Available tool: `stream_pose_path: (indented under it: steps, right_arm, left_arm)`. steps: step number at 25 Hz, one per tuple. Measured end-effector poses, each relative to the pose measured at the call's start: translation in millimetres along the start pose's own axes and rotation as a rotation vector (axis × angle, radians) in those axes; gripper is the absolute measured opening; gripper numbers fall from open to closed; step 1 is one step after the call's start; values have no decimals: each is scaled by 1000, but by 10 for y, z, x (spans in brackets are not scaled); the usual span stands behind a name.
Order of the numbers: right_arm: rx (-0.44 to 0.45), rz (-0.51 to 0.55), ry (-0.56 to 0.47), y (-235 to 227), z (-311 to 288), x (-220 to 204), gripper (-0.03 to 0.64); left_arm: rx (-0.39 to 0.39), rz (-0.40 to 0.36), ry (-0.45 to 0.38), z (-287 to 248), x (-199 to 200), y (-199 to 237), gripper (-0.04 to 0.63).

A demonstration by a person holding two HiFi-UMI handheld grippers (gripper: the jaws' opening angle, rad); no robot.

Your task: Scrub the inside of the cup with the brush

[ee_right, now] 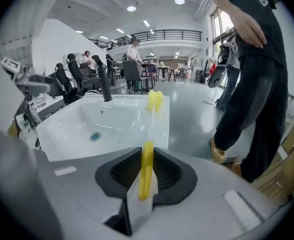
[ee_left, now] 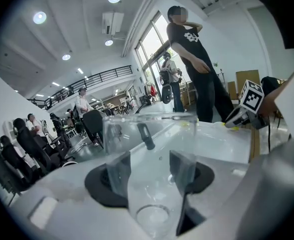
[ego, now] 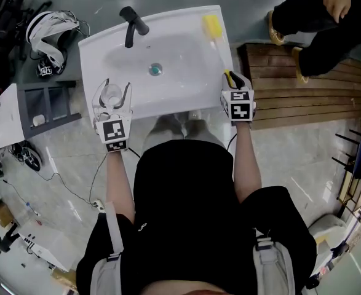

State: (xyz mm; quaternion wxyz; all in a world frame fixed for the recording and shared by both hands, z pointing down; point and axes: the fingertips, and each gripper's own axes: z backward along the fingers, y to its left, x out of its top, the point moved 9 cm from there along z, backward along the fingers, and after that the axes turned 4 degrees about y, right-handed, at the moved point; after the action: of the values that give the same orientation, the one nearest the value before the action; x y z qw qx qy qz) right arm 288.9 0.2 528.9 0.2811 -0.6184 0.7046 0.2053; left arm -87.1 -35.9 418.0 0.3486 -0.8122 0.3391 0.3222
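Observation:
A clear glass cup sits at the front left rim of the white sink, mouth pointing away, and my left gripper is shut on it. In the left gripper view the cup fills the space between both pads. The brush lies along the sink's right rim, yellow head at the back corner. My right gripper is shut on its yellow handle, and the thin white stem runs forward to the brush head.
A black faucet stands at the sink's back left, above a drain in the basin. A wooden platform lies to the right, with a person standing by it. A helmet and cables lie on the floor at left.

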Motion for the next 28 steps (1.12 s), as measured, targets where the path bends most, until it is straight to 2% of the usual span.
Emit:
stream_pose_path:
  steps: [10,18,22,28]
  right_arm:
    - [138,-123,-11,-65,14,15,71]
    - [315,-240,-65,-149,113,22,68]
    - [400,-209,-83,-167,203,66,67]
    - [497,-69,-90,-79,378,223,67]
  left_arm:
    - [2,-25,-2,-52,43,-7,265]
    - [4,-71,6,-118,55,-19,265]
    - [6,-109,20,-167,64,-30,265]
    - [22,-129,55,-212,-41,7,265]
